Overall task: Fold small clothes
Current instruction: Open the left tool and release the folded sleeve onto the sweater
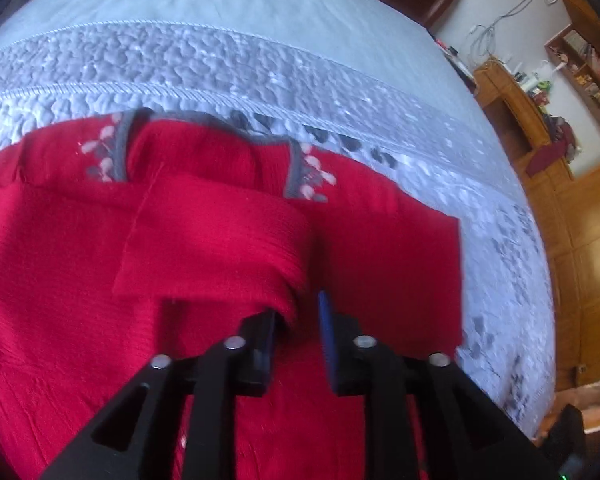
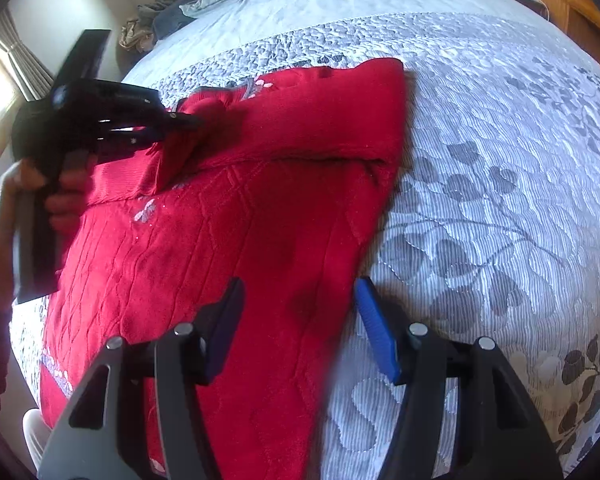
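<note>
A red knitted sweater (image 1: 80, 264) with a grey collar and pink leaf embroidery lies on the bed; it also shows in the right wrist view (image 2: 228, 220). One sleeve (image 1: 216, 240) is folded across the chest. My left gripper (image 1: 298, 320) is at the sleeve's end, jaws a little apart, with red fabric between the fingers; its grip is unclear. It also shows in the right wrist view (image 2: 180, 120), held by a hand. My right gripper (image 2: 300, 304) is open above the sweater's right edge, holding nothing.
The bed has a pale blue-grey quilted cover (image 2: 480, 160) with a grey leaf pattern. Pillows and bundled clothes (image 2: 180, 12) lie at the headboard. Wooden furniture and shelves (image 1: 560, 140) stand to the bed's right.
</note>
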The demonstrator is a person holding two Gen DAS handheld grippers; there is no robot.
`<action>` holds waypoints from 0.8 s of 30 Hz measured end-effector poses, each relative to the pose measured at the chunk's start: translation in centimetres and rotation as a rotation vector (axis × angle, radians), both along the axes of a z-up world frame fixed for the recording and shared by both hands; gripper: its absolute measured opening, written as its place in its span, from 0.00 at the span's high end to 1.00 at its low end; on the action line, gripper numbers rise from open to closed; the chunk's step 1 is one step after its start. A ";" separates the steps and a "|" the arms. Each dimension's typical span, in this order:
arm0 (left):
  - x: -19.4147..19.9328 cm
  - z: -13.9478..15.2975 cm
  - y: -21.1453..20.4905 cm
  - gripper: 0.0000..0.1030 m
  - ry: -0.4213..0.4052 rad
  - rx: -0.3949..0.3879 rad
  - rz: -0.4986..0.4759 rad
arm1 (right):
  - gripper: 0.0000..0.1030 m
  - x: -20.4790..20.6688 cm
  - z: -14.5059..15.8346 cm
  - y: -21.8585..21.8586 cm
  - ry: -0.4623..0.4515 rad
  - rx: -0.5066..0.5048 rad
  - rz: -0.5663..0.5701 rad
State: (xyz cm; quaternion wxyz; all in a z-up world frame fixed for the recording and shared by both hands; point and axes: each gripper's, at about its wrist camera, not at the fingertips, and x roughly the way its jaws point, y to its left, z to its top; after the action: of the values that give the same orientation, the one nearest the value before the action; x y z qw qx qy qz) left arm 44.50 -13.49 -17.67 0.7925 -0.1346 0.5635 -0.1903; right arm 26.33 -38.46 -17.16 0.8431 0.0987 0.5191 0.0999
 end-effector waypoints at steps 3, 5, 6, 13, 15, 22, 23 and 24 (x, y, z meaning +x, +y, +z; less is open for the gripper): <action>-1.7 2.7 1.3 0.44 -0.071 -0.031 -0.030 | 0.43 -0.1 -0.1 0.2 0.002 -0.012 0.004; -2.5 4.4 3.2 0.43 -0.122 -0.020 -0.033 | 0.43 0.0 -0.1 0.5 -0.002 -0.021 0.009; -2.6 4.8 4.3 0.43 -0.134 -0.008 -0.020 | 0.43 0.0 0.0 0.7 -0.002 -0.022 0.013; -0.5 0.8 16.6 0.52 -0.029 0.164 0.221 | 0.41 -0.3 0.2 2.6 0.005 -0.044 0.046; 0.1 -0.7 18.4 0.52 0.014 0.188 0.248 | 0.40 -0.2 0.2 3.2 0.012 -0.050 0.048; 1.1 -2.9 19.1 0.52 0.067 0.202 0.198 | 0.40 3.6 2.7 6.1 0.043 0.006 0.086; 1.1 -3.0 19.0 0.52 0.065 0.203 0.192 | 0.41 5.1 3.5 7.3 0.050 0.025 0.124; 1.2 -3.1 19.1 0.52 0.063 0.198 0.191 | 0.41 6.5 4.2 8.6 0.051 0.015 0.152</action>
State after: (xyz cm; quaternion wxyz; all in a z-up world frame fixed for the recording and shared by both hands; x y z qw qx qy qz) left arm 45.69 5.62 -20.79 0.7984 -0.1147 0.5888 -0.0530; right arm 32.85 -29.81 -12.94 0.8188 0.0679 0.5457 0.1648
